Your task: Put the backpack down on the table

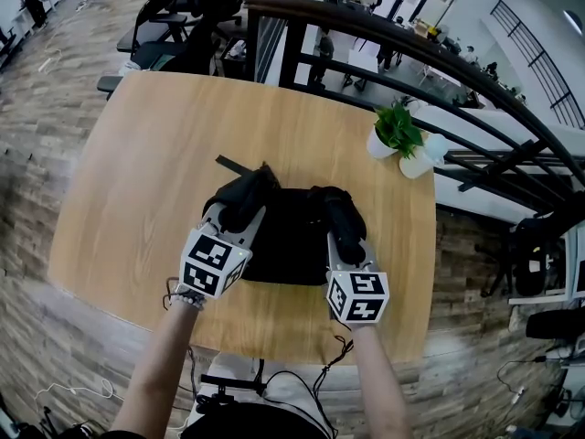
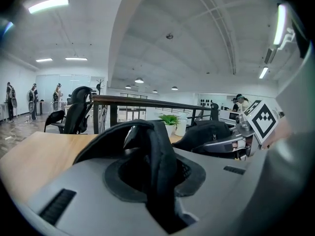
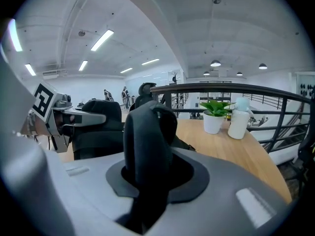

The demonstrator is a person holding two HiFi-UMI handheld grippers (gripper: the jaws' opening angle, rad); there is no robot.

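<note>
A black backpack (image 1: 291, 238) lies near the middle of a wooden table (image 1: 137, 172), toward its six o'clock edge, and appears to rest on the top. The left gripper (image 1: 236, 212), at the pack's eight o'clock, has its jaws closed narrowly on the left shoulder strap (image 2: 156, 146), which stands up between them. The right gripper (image 1: 347, 238), at four o'clock, clamps the right shoulder strap (image 3: 146, 141) the same way. At two o'clock from the pack stand a potted plant (image 1: 393, 135) and a white bottle (image 1: 424, 157), near the table's edge. A dark railing (image 1: 384, 39) runs beyond, with office chairs (image 1: 174, 26) at eleven o'clock.
</note>
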